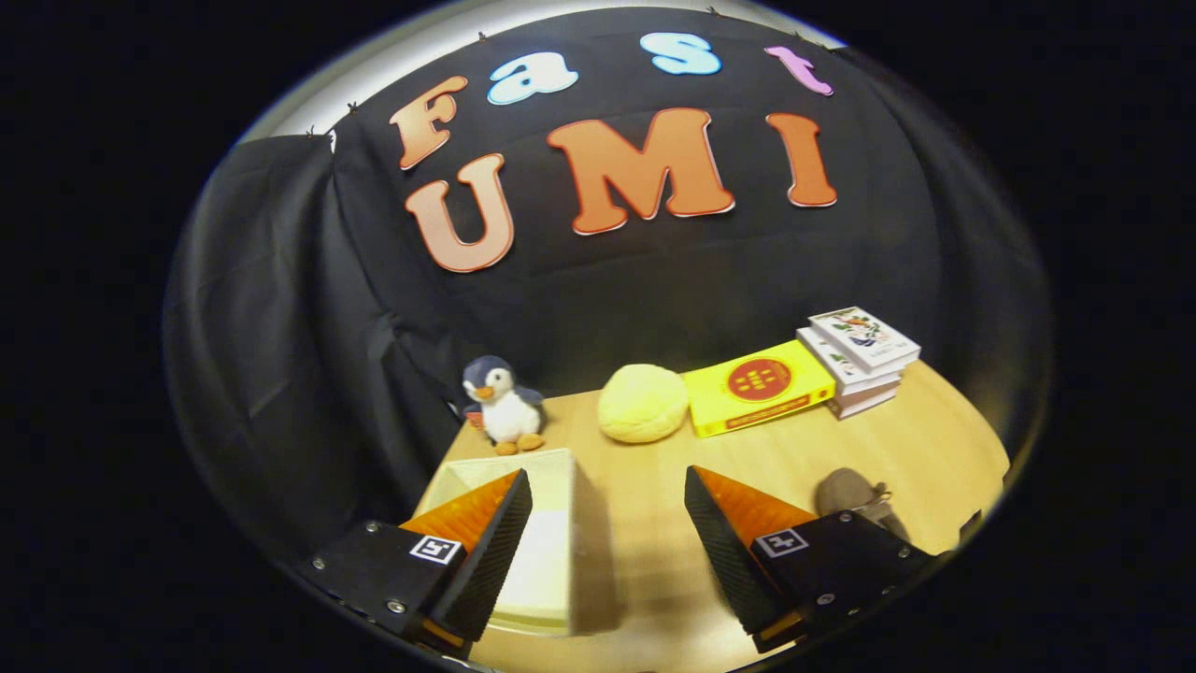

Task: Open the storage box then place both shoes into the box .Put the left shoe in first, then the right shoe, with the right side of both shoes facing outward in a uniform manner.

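Observation:
A cream storage box (547,523) stands on the wooden table (934,449), partly under the left finger; I see its top face and right wall, and cannot tell if its lid is on. A grey-brown shoe (850,493) with laces lies behind the right finger, mostly hidden by it. My gripper (607,491) hovers above the table with its fingers wide apart and nothing between them; the gap lies over the box's right side and bare table.
At the back of the table stand a plush penguin (505,404), a yellow round plush (643,403), a yellow book (757,385) and a stack of books (861,355). Black cloth walls close the table off behind and to the left.

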Action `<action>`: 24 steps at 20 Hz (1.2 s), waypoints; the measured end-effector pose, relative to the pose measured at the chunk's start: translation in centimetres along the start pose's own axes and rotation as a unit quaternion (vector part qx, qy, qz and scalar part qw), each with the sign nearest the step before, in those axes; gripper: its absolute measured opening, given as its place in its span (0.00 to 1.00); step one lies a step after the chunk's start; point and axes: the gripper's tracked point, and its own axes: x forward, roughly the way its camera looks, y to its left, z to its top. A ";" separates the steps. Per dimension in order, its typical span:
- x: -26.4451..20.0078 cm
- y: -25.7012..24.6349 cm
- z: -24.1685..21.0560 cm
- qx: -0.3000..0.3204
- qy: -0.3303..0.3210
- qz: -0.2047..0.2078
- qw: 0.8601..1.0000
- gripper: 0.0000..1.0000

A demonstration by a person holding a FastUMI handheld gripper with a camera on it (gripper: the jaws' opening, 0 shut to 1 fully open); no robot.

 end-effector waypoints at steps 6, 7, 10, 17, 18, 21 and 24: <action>0.4 -8.7 -6.4 -0.023 0.043 -0.048 0.998 0.98; 0.5 -9.8 -7.8 -0.031 0.052 -0.053 0.997 0.98; 1.4 -12.7 -11.3 -0.046 0.070 -0.071 0.994 0.99; 4.5 -15.2 -16.7 -0.042 0.103 -0.065 0.992 0.87; 5.1 -15.5 -17.0 -0.046 0.104 -0.066 0.991 0.84; 6.9 -15.7 -18.2 -0.047 0.119 -0.066 0.990 0.72; 7.8 -15.4 -18.8 -0.041 0.126 -0.066 0.989 0.55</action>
